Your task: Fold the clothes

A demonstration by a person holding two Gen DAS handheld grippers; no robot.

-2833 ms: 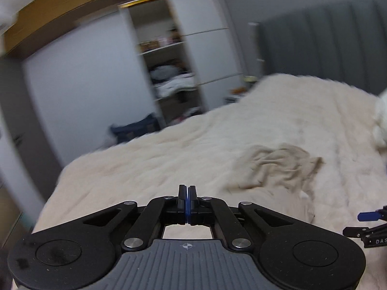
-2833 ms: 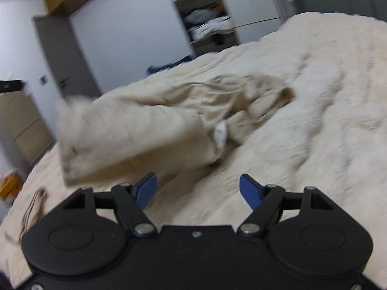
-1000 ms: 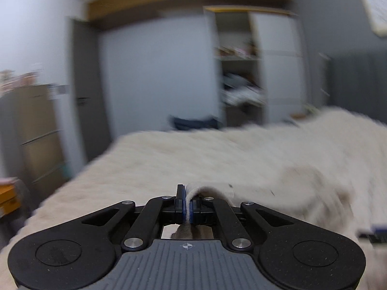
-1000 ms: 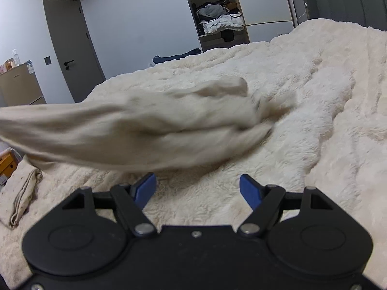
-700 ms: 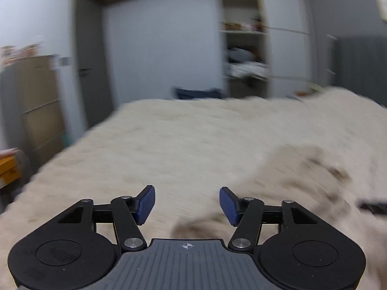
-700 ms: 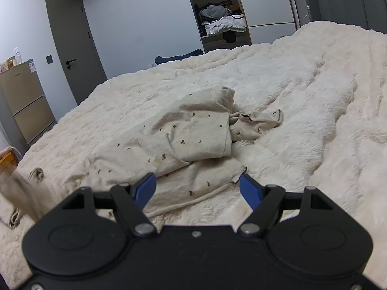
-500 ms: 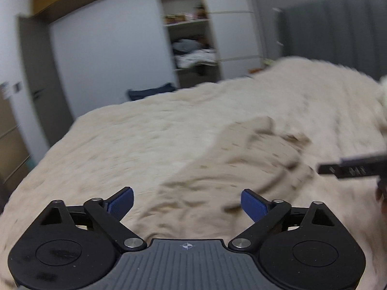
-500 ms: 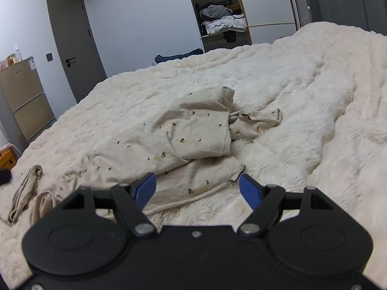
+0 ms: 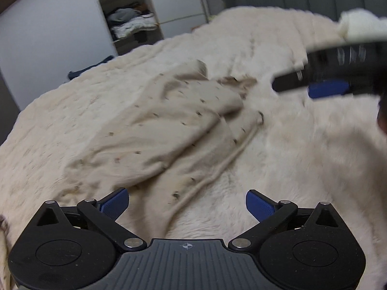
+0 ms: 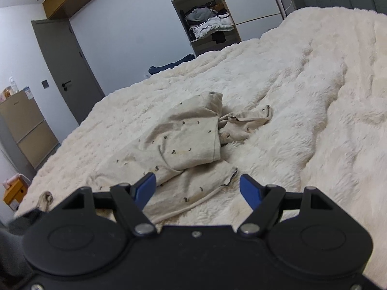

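A beige garment [image 9: 169,123] with small dark marks lies crumpled on the fluffy cream bed cover [image 9: 302,157]. One layer is flopped over another, and a hem runs toward me. My left gripper [image 9: 186,200] hovers open just short of its near edge, nothing between the fingers. The right gripper [image 10: 197,187] is open too, above the same garment [image 10: 183,145] at its near hem. In the left wrist view the right gripper [image 9: 329,89] shows blurred at the upper right, over the bed cover.
A second small beige cloth [image 10: 44,199] lies at the bed's left edge. Beyond the bed stand an open wardrobe [image 10: 208,21] with piled clothes, a grey door [image 10: 67,72], a drawer cabinet [image 10: 24,125] and an orange box [image 10: 14,193]. A dark item [image 10: 173,65] lies past the far edge.
My left gripper was shut on the garment and swung it across the bed, then opened and let it drop. It now tilts down toward the garment. The right gripper stayed open.
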